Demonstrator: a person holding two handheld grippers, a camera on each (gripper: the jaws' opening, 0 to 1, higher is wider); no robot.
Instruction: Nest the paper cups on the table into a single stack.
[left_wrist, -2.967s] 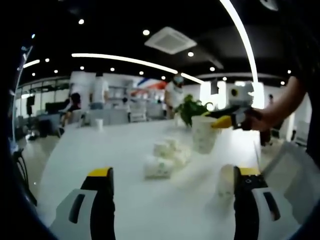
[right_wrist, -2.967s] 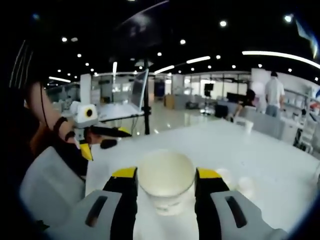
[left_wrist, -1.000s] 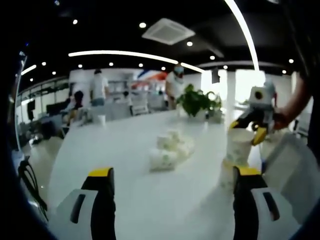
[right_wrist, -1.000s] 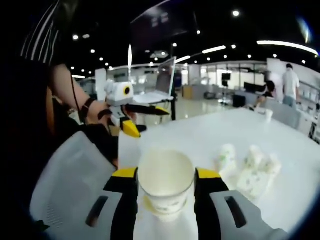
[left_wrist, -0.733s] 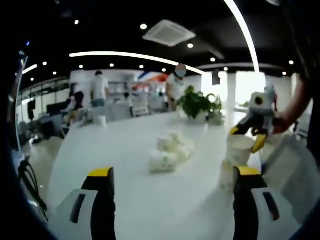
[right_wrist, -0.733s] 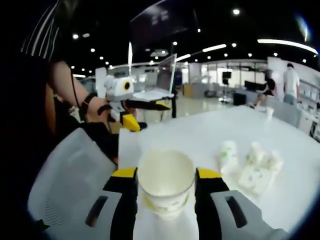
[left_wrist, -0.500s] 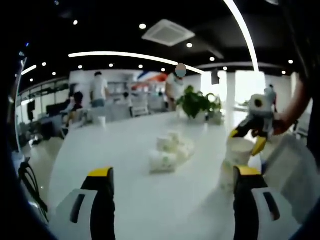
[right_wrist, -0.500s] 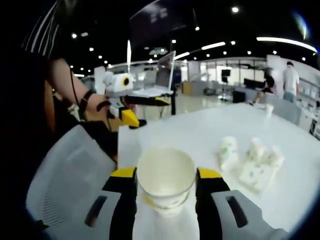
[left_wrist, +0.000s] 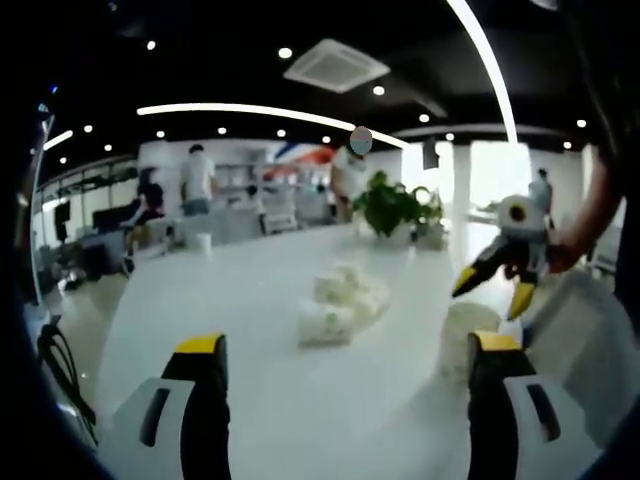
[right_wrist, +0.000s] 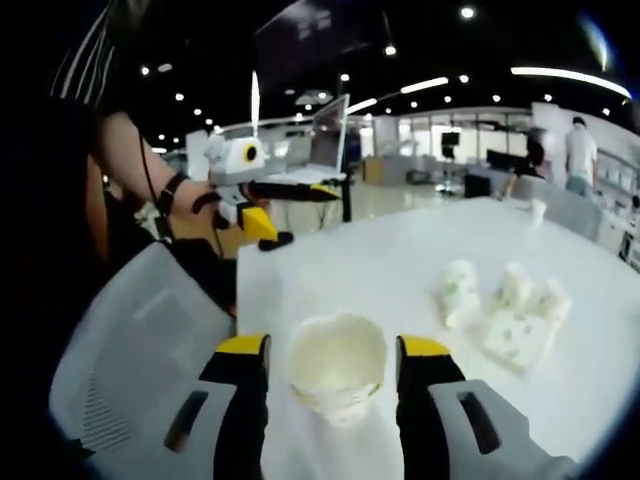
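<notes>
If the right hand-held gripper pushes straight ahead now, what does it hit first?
Probably the stacked paper cup standing between its open jaws; beyond that lies bare table. Depth is uncertain.

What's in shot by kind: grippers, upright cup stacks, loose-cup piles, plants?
Grippers: 2, left gripper and right gripper, both open
Upright cup stack: 1
Pile of loose cups: 1, cup count too blurred
Potted plant: 1
Total: 5

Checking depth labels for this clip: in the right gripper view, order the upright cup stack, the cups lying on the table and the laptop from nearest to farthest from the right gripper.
1. Upright cup stack: between the fingers of the right gripper.
2. Cups lying on the table: to the right, mid-table.
3. Laptop: upper left, beyond the table edge.
</notes>
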